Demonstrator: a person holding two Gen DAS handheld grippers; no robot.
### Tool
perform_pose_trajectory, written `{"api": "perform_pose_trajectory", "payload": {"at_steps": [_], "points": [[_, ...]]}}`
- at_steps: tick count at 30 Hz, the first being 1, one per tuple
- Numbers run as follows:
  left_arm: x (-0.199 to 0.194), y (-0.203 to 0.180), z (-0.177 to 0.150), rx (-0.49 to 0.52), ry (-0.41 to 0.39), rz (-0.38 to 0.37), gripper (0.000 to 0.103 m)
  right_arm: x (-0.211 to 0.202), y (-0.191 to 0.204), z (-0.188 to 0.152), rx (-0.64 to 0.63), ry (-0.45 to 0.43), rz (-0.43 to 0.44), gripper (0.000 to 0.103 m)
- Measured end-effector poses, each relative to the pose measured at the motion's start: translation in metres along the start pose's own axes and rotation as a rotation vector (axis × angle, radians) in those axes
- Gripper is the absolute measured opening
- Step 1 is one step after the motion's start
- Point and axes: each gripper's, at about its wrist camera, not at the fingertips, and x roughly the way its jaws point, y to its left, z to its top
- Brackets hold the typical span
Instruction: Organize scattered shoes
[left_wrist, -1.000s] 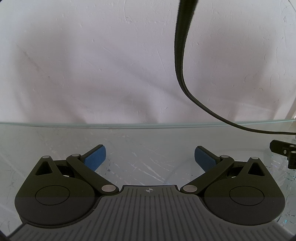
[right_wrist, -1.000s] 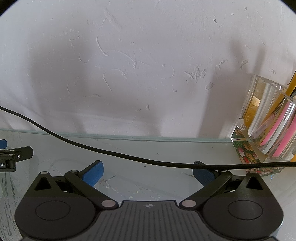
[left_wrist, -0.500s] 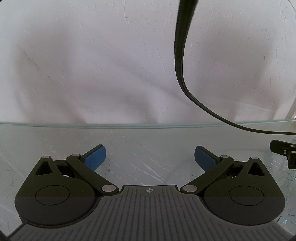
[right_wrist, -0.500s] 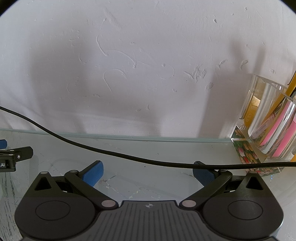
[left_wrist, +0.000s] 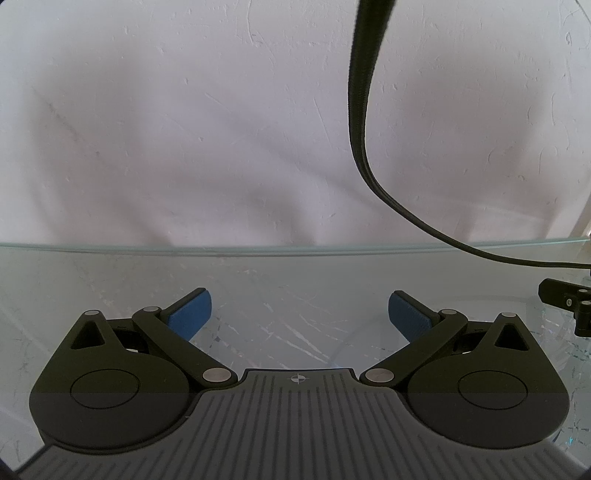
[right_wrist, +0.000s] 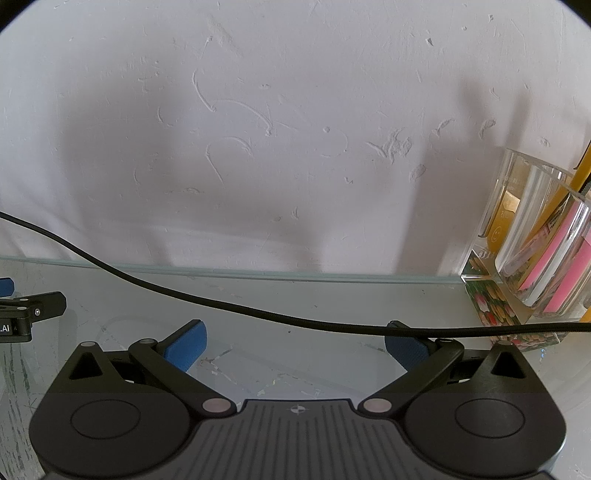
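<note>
A white wall (left_wrist: 184, 129) is facing both grippers over a glass shelf (left_wrist: 295, 273). The left gripper (left_wrist: 299, 314) and right gripper (right_wrist: 295, 347) are sitting with jaws apart, empty. No shoes are showing. The cable (right_wrist: 258, 314) crossing ahead of the right jaws is risking a snag.

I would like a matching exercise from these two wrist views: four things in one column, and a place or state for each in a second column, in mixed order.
Things:
1. left gripper
2. cable
3. clear cup
4. wall

Places or states:
a. behind the glass shelf
b. far right, holds pink and yellow items
c. open, nothing between its blue pads
d. runs across in front of the right gripper

Pairs: 1-c, 2-d, 3-b, 4-a
</note>
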Motion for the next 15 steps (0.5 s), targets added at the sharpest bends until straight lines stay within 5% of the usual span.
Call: {"api": "perform_pose_trajectory", "payload": {"at_steps": [15], "points": [[-0.0011, 0.0004, -0.0007, 0.0, 0.0, 0.0, 0.103, 0.0005, 0.0001, 0.0, 0.0, 0.0, 0.0, 0.103]]}}
